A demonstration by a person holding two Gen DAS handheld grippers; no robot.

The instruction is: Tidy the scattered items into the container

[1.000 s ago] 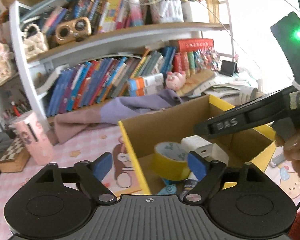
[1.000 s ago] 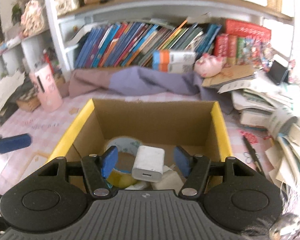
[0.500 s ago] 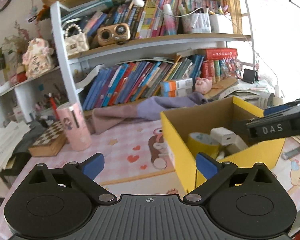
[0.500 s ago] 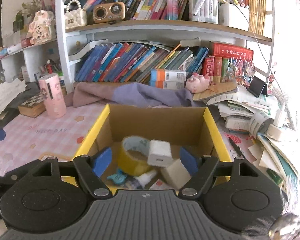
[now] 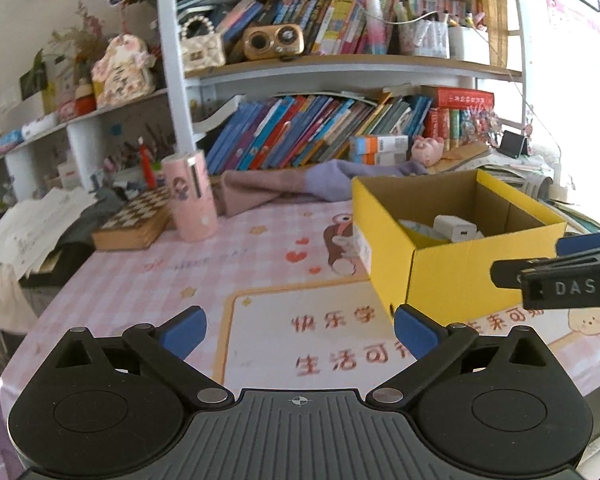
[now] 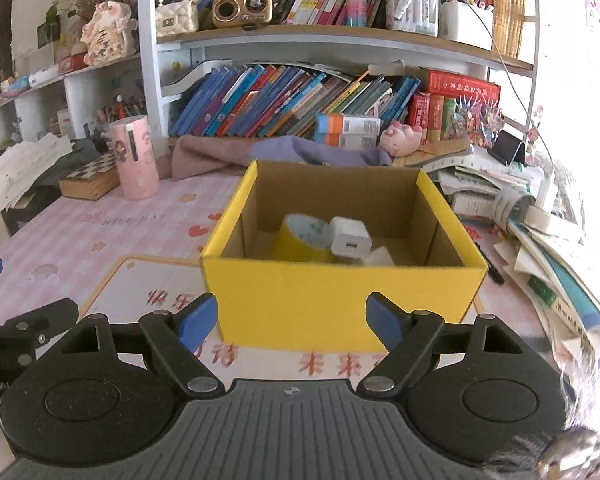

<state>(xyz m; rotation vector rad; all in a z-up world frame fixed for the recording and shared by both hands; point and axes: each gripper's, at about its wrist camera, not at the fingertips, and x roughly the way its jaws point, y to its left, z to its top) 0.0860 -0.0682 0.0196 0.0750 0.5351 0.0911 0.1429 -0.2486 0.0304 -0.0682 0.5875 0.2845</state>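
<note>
Here, both tongs (image 5: 300,330) (image 6: 290,318) agape, level.

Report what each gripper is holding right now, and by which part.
Nothing is held. The left gripper and right gripper both have open, empty jaws, short of the yellow box.

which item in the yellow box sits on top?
The white charger: it rests against the yellow tape roll, port face toward the right tongs. A pale block lies lower, beside it.
</note>
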